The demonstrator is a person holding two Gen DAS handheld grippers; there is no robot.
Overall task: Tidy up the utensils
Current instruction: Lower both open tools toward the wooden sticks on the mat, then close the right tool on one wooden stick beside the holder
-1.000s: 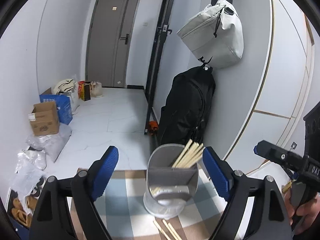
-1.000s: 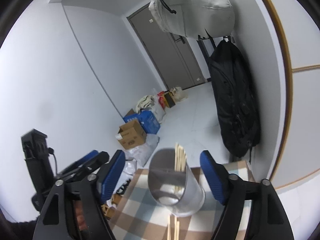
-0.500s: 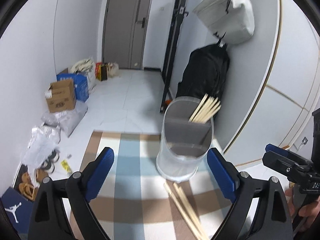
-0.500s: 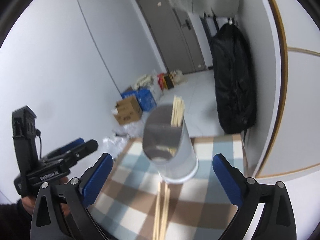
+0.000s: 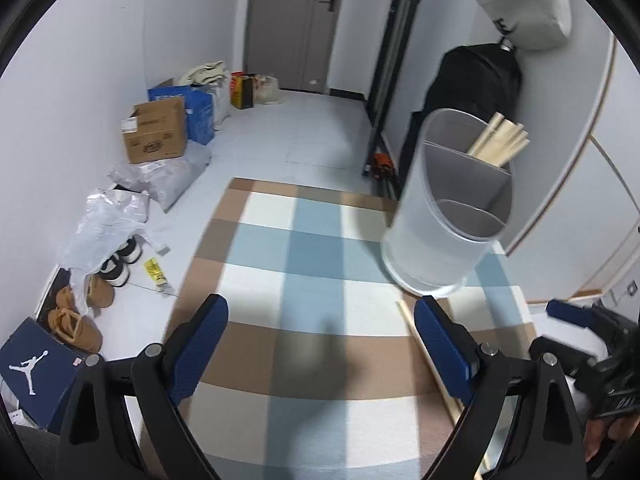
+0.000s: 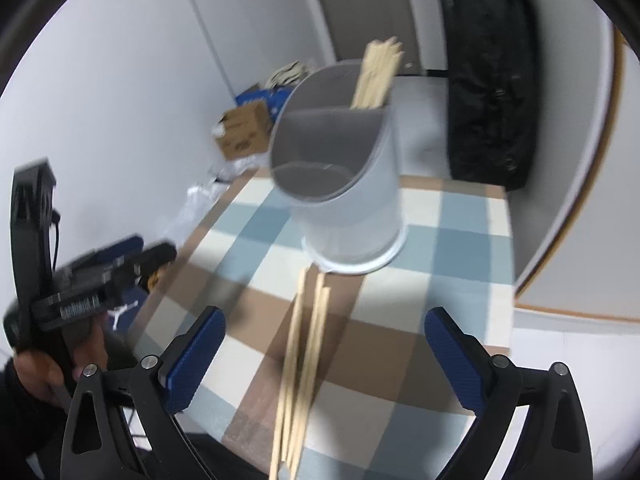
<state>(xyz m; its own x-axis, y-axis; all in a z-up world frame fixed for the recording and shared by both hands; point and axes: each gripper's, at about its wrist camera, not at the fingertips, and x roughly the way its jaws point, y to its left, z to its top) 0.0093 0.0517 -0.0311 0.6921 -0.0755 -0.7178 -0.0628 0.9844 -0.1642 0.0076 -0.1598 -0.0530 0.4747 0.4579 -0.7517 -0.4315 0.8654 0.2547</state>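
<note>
A frosted grey divided utensil holder (image 5: 444, 220) (image 6: 344, 200) stands on a checked tablecloth (image 5: 304, 300) (image 6: 460, 252) with a bundle of wooden chopsticks (image 5: 502, 142) (image 6: 376, 74) upright in its back compartment. More loose chopsticks (image 6: 300, 364) (image 5: 430, 364) lie flat on the cloth in front of the holder. My left gripper (image 5: 320, 344) is open and empty, above the cloth to the left of the holder. My right gripper (image 6: 324, 356) is open and empty, straddling the loose chopsticks from above.
The table sits by a white wall with a black backpack (image 5: 472, 92) (image 6: 492, 92) hanging behind the holder. Cardboard boxes (image 5: 156, 132), bags and shoes (image 5: 76, 320) lie on the floor at left. Each gripper shows in the other's view (image 5: 592, 344) (image 6: 80, 280).
Both grippers have tilted downward and drawn back from the holder. The holder now sits farther off and the loose chopsticks on the cloth have come into view. Both stay open.
</note>
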